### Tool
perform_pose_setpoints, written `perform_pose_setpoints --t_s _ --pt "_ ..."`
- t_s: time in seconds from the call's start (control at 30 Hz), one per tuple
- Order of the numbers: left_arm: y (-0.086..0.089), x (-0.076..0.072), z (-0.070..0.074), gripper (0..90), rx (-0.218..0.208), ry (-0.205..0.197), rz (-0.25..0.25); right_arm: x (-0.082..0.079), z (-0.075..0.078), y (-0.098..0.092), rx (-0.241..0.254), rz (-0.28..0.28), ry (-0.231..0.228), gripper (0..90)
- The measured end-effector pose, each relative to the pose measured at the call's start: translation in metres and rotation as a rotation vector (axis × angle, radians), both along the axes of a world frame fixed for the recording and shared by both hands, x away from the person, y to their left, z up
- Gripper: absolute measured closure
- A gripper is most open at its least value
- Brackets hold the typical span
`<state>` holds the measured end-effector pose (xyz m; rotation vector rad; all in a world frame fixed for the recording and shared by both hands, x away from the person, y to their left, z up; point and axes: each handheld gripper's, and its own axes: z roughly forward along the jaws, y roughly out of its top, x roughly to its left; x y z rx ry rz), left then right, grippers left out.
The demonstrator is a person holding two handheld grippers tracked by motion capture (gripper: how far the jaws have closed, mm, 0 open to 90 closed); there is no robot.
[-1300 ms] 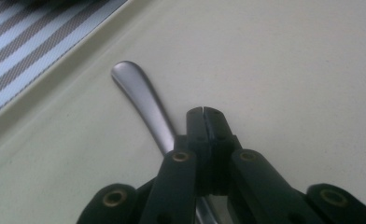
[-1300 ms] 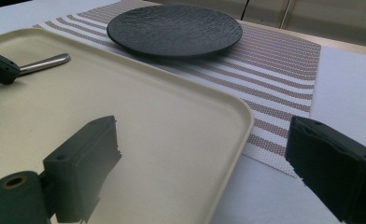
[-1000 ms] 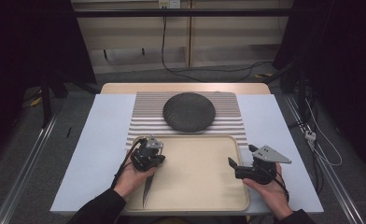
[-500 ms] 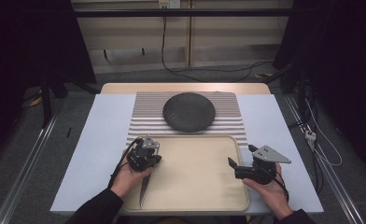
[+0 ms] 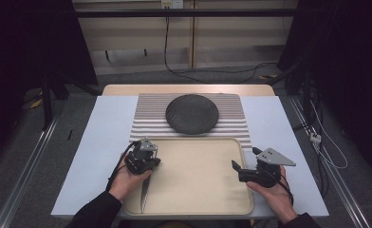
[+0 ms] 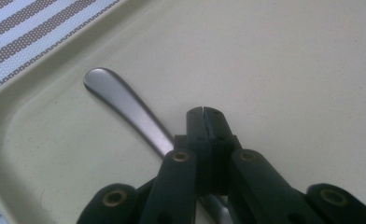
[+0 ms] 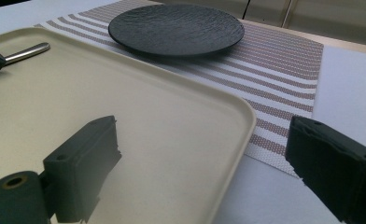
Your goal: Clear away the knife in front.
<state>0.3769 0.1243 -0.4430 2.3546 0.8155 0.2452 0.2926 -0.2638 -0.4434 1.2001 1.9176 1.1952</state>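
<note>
Now, at the left of the high view, the left gripper (image 5: 143,164) stands over the cream tray's (image 5: 198,206) near-left part with its jaws fully closed on a metal knife (image 5: 144,192). The knife's long axis runs from about 12 to 6 o'clock: its blade trails toward the person at 6, and in the left gripper view its rounded handle end (image 6: 107,85) pokes out past the jaws. This hand is plainly the nearer one. At 1 o'clock from it, the dark plate (image 5: 192,113) sits on the striped mat (image 5: 231,121), with bare tray between. At the right, the right gripper (image 5: 246,170) hovers at the tray's edge, jaws wide apart and empty.
</note>
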Motion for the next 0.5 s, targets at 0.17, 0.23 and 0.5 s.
perform_pose_setpoints --t_s 0.17,0.23,0.5 --pt "0.005 0.001 0.000 90.0 0.000 0.008 0.004 0.000 0.000 0.000 0.000 0.000 0.001 9.4" --pt "0.007 0.001 0.001 90.0 0.002 0.007 0.007 0.000 0.000 0.000 0.001 0.000 0.002 9.4" --pt "0.013 0.001 0.001 90.0 0.005 0.007 0.015 0.000 0.000 0.000 -0.001 -0.001 0.001 9.4"
